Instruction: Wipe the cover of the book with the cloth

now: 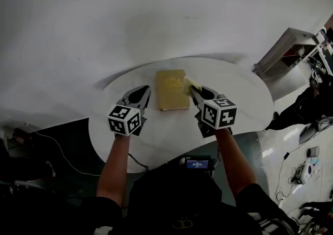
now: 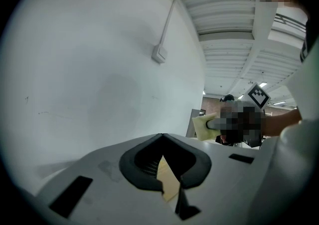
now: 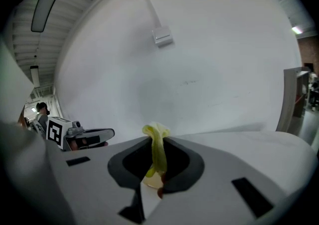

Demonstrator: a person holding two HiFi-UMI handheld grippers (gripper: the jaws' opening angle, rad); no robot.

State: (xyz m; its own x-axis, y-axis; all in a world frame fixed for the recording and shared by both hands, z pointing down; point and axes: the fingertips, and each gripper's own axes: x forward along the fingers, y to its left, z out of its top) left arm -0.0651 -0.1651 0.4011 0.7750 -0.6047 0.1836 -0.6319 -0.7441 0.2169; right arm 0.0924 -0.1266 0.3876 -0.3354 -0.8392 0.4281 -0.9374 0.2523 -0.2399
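Working at a round white table (image 1: 239,98) set against a plain wall. Looking down on a tan book (image 1: 172,89), closed and flat near the table's middle, long side running near to far. Pinching a yellow cloth (image 1: 189,84) in the right gripper (image 1: 193,89), jaws clamped on a bunched fold, with a tuft poking up past the tips and a little hanging below. Holding that cloth at the book's far right corner; touching the cover or just over it, cannot tell. Keeping the left gripper (image 1: 145,91) just left of the book, by its left edge, jaws pressed together with nothing between them, only a strip of cover showing through the gap further back.

Judging the cloth soft, light and limp, likely to roll under itself when dragged. Best pinched as now, on a gathered bunch, leaving a loose pad to press flat.

Judging the book stiff, flat and fairly light, probably smooth-covered. Likely to slide or turn on the slick tabletop under a sideways wipe. Worth bracing with the closed left tips against the left edge or down on a near corner, clear of the wiping path. No need to lift.

Seemingly early in the wiping, with most of the cover bare to the near left of the cloth.
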